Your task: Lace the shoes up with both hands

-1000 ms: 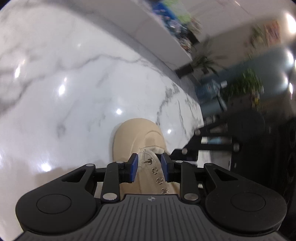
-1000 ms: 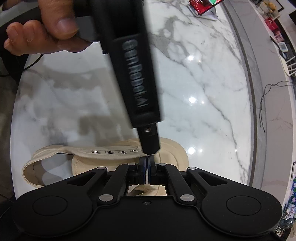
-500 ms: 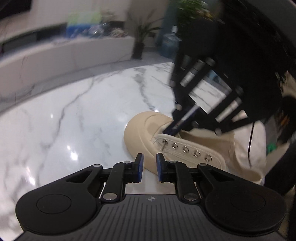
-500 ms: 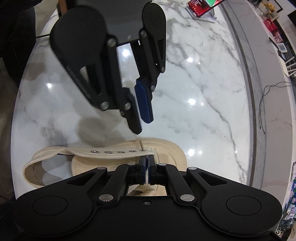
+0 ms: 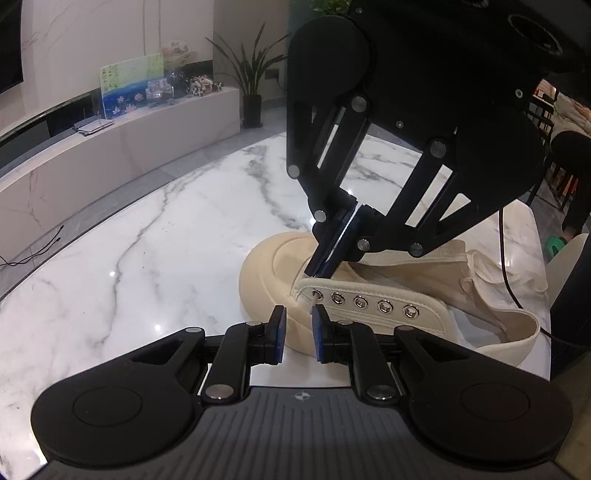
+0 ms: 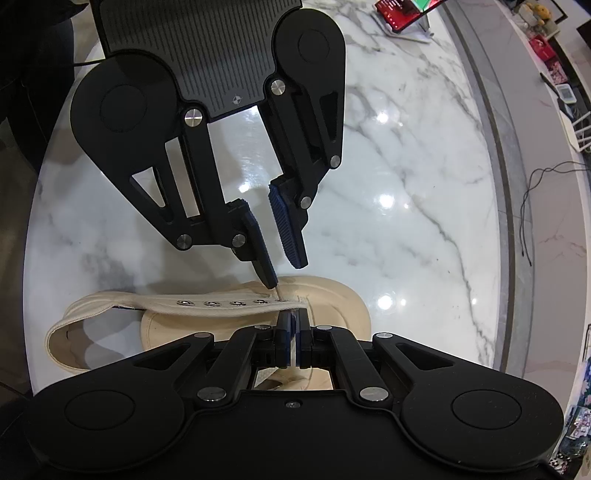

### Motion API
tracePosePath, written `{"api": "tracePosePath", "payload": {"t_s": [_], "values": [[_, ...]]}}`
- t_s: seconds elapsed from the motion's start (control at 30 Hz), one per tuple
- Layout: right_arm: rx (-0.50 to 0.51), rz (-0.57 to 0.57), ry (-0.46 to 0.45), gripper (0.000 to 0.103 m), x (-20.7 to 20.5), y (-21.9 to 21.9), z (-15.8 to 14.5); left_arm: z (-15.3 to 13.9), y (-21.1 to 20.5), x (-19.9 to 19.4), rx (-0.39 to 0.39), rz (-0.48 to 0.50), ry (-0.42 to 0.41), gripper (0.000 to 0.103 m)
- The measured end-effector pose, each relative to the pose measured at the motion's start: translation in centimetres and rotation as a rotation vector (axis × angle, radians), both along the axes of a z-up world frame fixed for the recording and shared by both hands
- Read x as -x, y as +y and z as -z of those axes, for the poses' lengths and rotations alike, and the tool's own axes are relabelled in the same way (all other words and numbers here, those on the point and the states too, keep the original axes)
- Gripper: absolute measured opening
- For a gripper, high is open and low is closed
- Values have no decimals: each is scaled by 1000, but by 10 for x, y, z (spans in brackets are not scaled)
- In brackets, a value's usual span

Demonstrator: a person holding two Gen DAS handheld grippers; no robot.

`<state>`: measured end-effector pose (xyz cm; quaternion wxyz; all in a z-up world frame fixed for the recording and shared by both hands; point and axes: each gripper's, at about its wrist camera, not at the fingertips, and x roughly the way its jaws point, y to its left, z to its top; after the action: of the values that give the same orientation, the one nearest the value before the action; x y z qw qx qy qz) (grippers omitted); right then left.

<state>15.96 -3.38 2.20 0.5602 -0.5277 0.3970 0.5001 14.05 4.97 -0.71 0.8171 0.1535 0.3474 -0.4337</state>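
Observation:
A cream canvas shoe lies on the white marble table, toe pointing away from my left gripper. Its row of metal eyelets faces the left wrist view. My right gripper comes down from above onto the toe end of the eyelet flap, shut on a white lace strip. A short lace tip pokes out of the frontmost eyelet. My left gripper hovers just above that tip with a narrow gap between its blue pads and nothing clamped. One finger nearly touches the tip.
The marble table stretches wide to the left and beyond the shoe. A black cable hangs over the shoe's heel side. A device with a red screen stands at the table's far edge. A low cabinet and plants lie beyond.
My left gripper has rolled upright and swung round to the eyelet side of the shoe, its jaws narrowing. The right gripper and the shoe have stayed put.

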Motion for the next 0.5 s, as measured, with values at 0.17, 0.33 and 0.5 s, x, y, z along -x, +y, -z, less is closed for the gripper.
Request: {"api": "tracePosePath", "payload": {"t_s": [0.17,0.33,0.5], "values": [[-2,3,-1,1,3,-2,0,0,-5,0,-29,26,-15,14],[-1,12,0,1,5,0,0,-4,-9,1,-34,37,-36,14],[0,10,0,1,5,-1,-1,-3,-10,-7,-10,19,21,9]]}}
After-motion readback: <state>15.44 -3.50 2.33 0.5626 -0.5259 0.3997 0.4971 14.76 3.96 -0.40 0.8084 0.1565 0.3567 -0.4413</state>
